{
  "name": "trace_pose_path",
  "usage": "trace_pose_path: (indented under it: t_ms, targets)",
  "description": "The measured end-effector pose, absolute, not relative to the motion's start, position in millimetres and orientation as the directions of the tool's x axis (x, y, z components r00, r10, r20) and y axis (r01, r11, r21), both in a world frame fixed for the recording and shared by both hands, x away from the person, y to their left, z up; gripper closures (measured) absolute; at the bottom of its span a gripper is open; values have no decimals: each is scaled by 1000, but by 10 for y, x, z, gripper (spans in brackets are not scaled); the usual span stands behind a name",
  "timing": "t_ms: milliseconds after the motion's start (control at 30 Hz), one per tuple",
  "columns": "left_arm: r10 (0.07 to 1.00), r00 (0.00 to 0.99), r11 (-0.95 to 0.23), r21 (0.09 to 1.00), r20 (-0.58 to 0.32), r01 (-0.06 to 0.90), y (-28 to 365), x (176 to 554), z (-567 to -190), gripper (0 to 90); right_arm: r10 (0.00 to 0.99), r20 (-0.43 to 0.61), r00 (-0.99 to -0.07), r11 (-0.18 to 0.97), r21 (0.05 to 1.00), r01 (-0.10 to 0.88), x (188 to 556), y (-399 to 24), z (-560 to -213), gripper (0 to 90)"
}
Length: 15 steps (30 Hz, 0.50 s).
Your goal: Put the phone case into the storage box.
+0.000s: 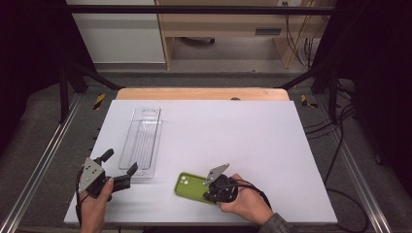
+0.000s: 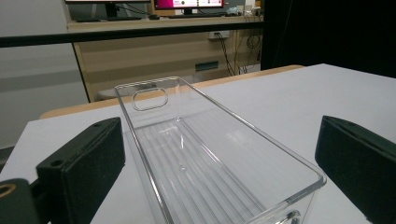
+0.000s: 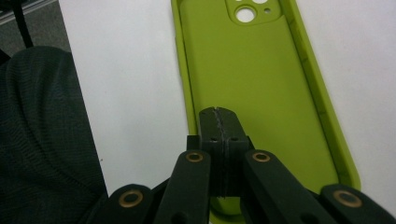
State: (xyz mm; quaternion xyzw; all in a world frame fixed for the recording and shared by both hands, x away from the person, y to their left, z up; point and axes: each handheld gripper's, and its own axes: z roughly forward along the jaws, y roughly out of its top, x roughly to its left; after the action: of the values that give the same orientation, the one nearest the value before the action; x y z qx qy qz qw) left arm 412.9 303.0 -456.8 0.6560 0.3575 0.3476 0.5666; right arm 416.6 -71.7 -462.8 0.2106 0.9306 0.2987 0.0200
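The left gripper [image 1: 117, 166] stood released, jaws either side of the clear plastic bin's [image 1: 142, 141] near end. The right gripper [image 3: 219, 122] was clenched, nothing between its pads, resting on the green phone case [image 3: 254, 79] at its twelve o'clock. Sliding it binward likely needed steady downward pressure.

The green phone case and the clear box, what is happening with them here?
A person works at a white table with a gripper in each hand. The right gripper has its jaws shut, their tips over the inside of the green phone case, which lies open side up near the front edge. Whether they pinch its wall cannot be told. The left gripper is open, its jaws on either side of the near end of the empty clear box, not gripping it.
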Motion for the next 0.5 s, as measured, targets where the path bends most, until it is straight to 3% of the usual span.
trace_pose_path:
  t_ms: [333,467,500]
  targets:
    - [862,504,-107,992,55,74,3035,4131,-4566,13,434,40,-900,687,631,359,4228,-860,-4508,895]
    - [862,503,-108,991,55,76,3033,4134,-4567,13,451,30,-892,665,655,358,4257,-914,-4454,841]
    - [862,503,-108,991,55,76,3033,4134,-4568,13,465,16,-885,660,660,359,4291,-944,-4431,755]
